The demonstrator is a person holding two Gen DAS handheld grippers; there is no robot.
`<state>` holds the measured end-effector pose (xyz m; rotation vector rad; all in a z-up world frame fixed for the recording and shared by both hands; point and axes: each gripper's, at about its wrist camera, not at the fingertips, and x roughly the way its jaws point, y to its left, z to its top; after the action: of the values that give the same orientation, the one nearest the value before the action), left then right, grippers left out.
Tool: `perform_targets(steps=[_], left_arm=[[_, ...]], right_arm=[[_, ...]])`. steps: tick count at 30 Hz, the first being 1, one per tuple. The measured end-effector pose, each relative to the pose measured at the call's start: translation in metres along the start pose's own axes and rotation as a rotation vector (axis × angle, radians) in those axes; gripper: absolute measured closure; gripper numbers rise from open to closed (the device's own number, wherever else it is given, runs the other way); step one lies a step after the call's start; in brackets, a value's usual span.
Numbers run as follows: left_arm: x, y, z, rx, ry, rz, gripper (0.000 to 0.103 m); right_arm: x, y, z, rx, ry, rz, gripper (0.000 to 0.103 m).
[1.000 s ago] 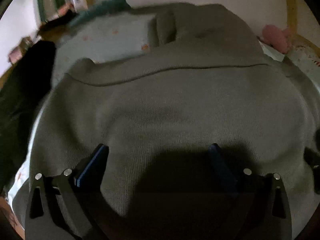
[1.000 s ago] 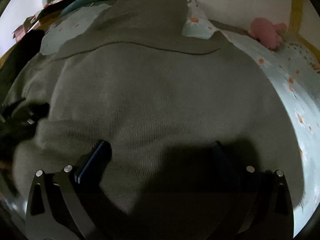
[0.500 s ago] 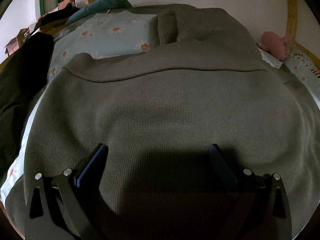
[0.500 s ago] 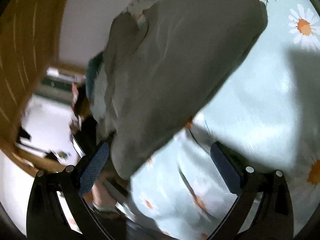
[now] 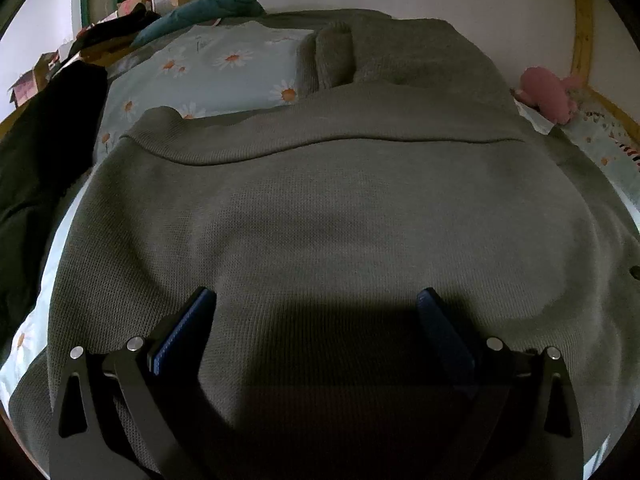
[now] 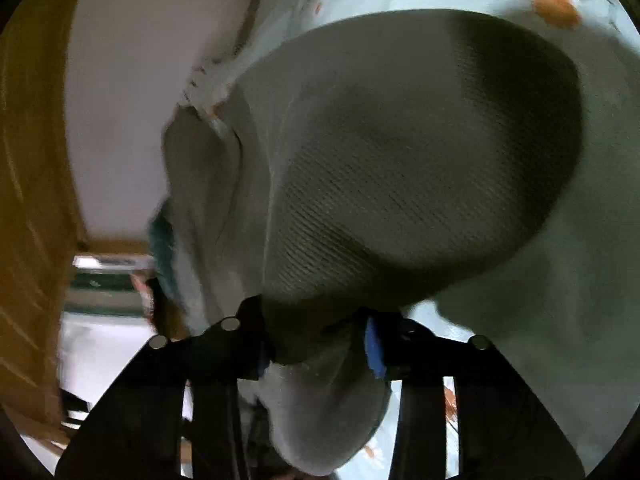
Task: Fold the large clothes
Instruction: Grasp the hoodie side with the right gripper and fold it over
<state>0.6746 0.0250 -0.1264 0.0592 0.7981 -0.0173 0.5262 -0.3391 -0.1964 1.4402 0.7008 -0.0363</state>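
Note:
A large olive-grey knit sweater (image 5: 328,208) lies spread on a bed, folded across its far part, with a sleeve bunched at the far end. My left gripper (image 5: 316,304) is open just above the sweater's near part, holding nothing. In the right wrist view the camera is rolled on its side. My right gripper (image 6: 316,344) has closed on the sweater's edge (image 6: 400,168), and a fold of the knit sits pinched between its fingers.
The bed has a pale blue daisy-print sheet (image 5: 224,68). A black garment (image 5: 36,168) lies at the left. A teal cloth (image 5: 208,4) and a pink plush toy (image 5: 548,92) lie at the far end. A wooden bed frame (image 5: 580,28) runs along the wall.
My right gripper has swung off the sweater's top to its side edge, rolled over, and closed on the fabric. My left gripper has stayed open over the sweater.

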Motion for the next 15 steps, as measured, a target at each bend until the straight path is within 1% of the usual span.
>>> perform_targets(steps=[2, 4, 6, 9, 11, 13, 14, 15], left_arm=[[-0.004, -0.006, -0.002, 0.021, 0.003, 0.006, 0.005], [-0.010, -0.013, -0.005, 0.024, 0.017, -0.019, 0.005], [-0.017, -0.028, -0.010, 0.044, 0.032, -0.054, 0.005], [-0.033, -0.069, -0.022, 0.081, 0.058, -0.126, 0.005], [-0.049, -0.112, -0.036, 0.123, 0.049, -0.174, 0.005], [-0.060, -0.149, -0.049, 0.163, 0.031, -0.192, 0.005], [-0.066, -0.168, -0.055, 0.176, 0.020, -0.191, 0.005], [-0.069, -0.178, -0.058, 0.178, 0.014, -0.182, 0.005]], right_arm=[[-0.013, -0.007, -0.001, -0.002, -0.008, 0.051, 0.075], [-0.039, -0.015, -0.001, 0.004, -0.029, 0.112, 0.076], [-0.065, -0.019, 0.000, -0.011, -0.060, 0.143, 0.076], [-0.123, -0.036, 0.008, -0.005, -0.128, 0.179, 0.077], [-0.171, -0.054, 0.017, 0.007, -0.193, 0.179, 0.079], [-0.204, -0.072, 0.028, 0.023, -0.242, 0.153, 0.079], [-0.216, -0.087, 0.038, 0.073, -0.264, 0.149, 0.079], [-0.217, -0.096, 0.044, 0.104, -0.268, 0.164, 0.071]])
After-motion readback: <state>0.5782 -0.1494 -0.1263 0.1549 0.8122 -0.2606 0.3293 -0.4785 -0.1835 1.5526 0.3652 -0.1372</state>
